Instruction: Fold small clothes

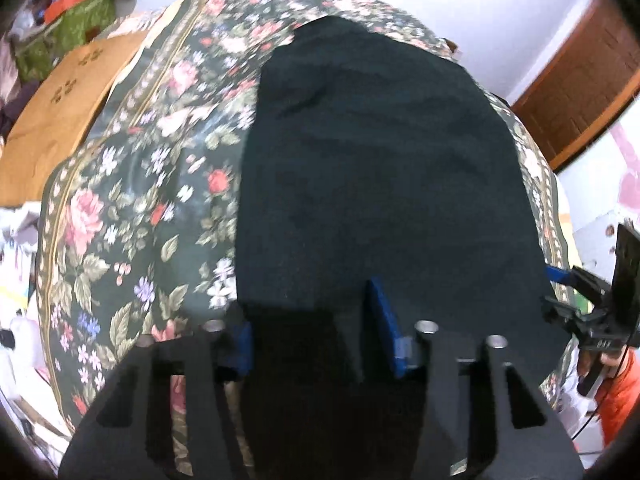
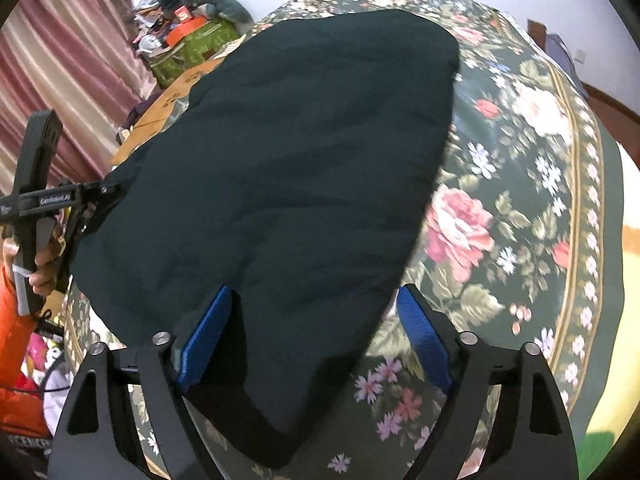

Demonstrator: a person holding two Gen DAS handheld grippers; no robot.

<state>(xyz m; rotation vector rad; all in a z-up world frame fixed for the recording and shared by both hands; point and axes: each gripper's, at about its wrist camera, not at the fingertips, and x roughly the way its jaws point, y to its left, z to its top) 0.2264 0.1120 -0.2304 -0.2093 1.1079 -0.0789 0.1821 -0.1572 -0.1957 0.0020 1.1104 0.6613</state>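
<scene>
With the dark garment (image 2: 288, 168) lying flat on the flowered bed cover (image 2: 520, 184), my left claw (image 1: 312, 340) and right claw (image 2: 316, 340) both stand spread astride its near edge; I should pinch both corners evenly before lifting.

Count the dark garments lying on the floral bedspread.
1. A single dark garment lies spread flat across the middle of the floral bedspread, its near edge between both grippers' fingers. Another could be hidden beneath it.
</scene>
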